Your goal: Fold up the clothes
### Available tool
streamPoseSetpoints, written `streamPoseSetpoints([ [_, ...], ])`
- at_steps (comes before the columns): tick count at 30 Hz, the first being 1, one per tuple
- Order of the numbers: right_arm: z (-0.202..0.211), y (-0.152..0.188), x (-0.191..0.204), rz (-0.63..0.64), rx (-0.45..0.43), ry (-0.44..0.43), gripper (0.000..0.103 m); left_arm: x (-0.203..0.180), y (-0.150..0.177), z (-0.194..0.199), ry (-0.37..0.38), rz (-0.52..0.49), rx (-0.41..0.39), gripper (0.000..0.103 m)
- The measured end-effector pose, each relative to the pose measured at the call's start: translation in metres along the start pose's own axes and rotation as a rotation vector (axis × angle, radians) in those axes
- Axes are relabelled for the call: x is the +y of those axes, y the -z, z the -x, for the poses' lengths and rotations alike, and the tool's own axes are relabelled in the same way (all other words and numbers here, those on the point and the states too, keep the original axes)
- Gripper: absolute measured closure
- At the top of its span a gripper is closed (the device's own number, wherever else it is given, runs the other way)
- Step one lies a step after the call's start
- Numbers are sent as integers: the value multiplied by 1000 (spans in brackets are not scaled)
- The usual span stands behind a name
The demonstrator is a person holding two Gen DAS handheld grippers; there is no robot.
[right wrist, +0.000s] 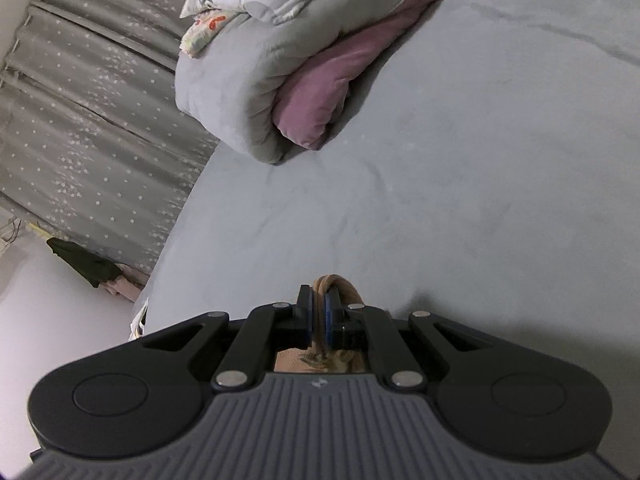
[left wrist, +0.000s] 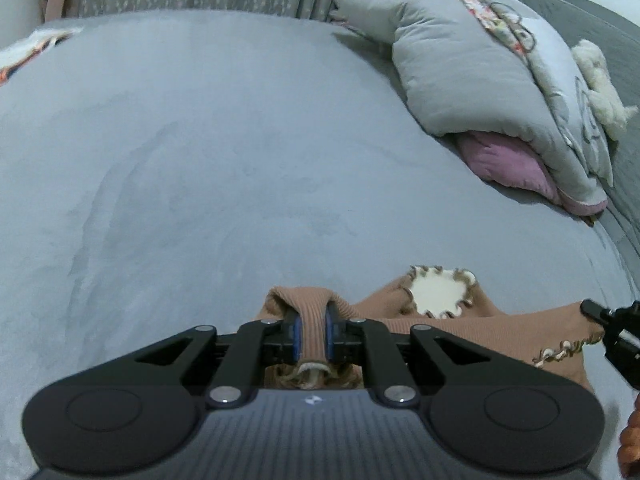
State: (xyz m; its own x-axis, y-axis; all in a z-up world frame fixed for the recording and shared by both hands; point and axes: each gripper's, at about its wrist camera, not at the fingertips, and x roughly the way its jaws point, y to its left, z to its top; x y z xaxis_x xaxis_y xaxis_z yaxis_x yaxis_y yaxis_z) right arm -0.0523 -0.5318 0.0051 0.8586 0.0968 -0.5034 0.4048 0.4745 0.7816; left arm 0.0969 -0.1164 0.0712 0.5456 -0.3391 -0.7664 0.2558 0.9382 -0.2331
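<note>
A brown ribbed knit garment (left wrist: 460,320) with a cream patch (left wrist: 438,290) and braided trim lies at the near edge of the grey bed (left wrist: 240,160). My left gripper (left wrist: 313,330) is shut on a fold of the brown garment. My right gripper (right wrist: 319,316) is shut on another fold of it (right wrist: 336,284); most of the garment is hidden under the gripper body there. The right gripper's black tip also shows in the left wrist view (left wrist: 612,320), at the garment's right end.
A rolled grey and pink duvet (left wrist: 480,92) with a cream plush toy (left wrist: 600,80) lies at the bed's far right, also in the right wrist view (right wrist: 280,80). A grey star-patterned curtain (right wrist: 80,120) hangs beyond the bed. A patterned cloth (left wrist: 28,48) lies far left.
</note>
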Motion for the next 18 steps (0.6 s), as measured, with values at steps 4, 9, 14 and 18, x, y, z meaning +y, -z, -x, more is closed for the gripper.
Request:
streamPoseSetpoints([
  [4, -11, -4, -8, -53, 14, -18, 92, 16, -18, -10, -18, 44, -21, 69],
  [9, -11, -8, -2, -12, -28, -25, 89, 30, -32, -7, 2, 66, -73, 69],
  [14, 6, -15, 14, 149, -160, 16, 59, 43, -20, 10, 15, -35, -130, 69],
  [18, 12, -23, 25, 382, -206, 73, 49, 49, -13, 16, 46, -160, -164, 68],
])
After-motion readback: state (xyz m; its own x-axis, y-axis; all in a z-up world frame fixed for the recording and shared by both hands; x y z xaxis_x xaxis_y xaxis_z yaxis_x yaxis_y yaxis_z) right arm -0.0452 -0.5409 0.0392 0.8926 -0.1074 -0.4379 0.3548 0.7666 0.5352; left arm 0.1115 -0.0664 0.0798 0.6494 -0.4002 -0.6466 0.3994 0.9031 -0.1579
